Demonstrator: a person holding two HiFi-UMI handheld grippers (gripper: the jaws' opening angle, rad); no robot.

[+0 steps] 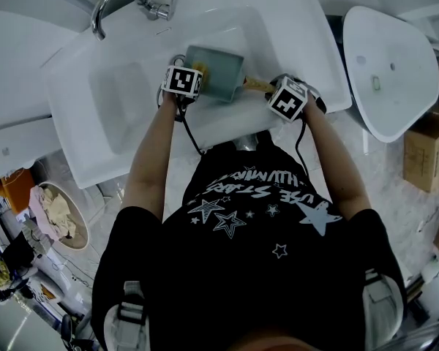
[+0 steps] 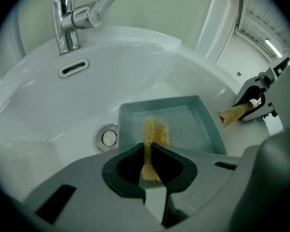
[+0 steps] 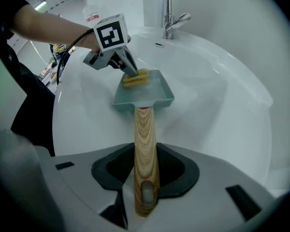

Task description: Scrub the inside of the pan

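A square grey-blue pan (image 1: 214,73) (image 2: 183,127) (image 3: 150,96) lies in the white sink basin (image 1: 124,93). Its wooden handle (image 3: 145,153) (image 2: 233,114) (image 1: 254,85) runs between the jaws of my right gripper (image 3: 146,170) (image 1: 289,97), which is shut on it. My left gripper (image 2: 149,166) (image 1: 181,82) (image 3: 128,64) is shut on a yellow scrubbing sponge (image 2: 153,134) (image 3: 135,78). The sponge rests on the pan's inside floor, near the pan's left side.
A chrome tap (image 1: 124,2) (image 2: 75,18) (image 3: 162,6) stands at the basin's far rim, and the drain (image 2: 107,137) lies just left of the pan. A second white basin (image 1: 384,64) sits to the right, with cardboard boxes (image 1: 428,148) beyond it.
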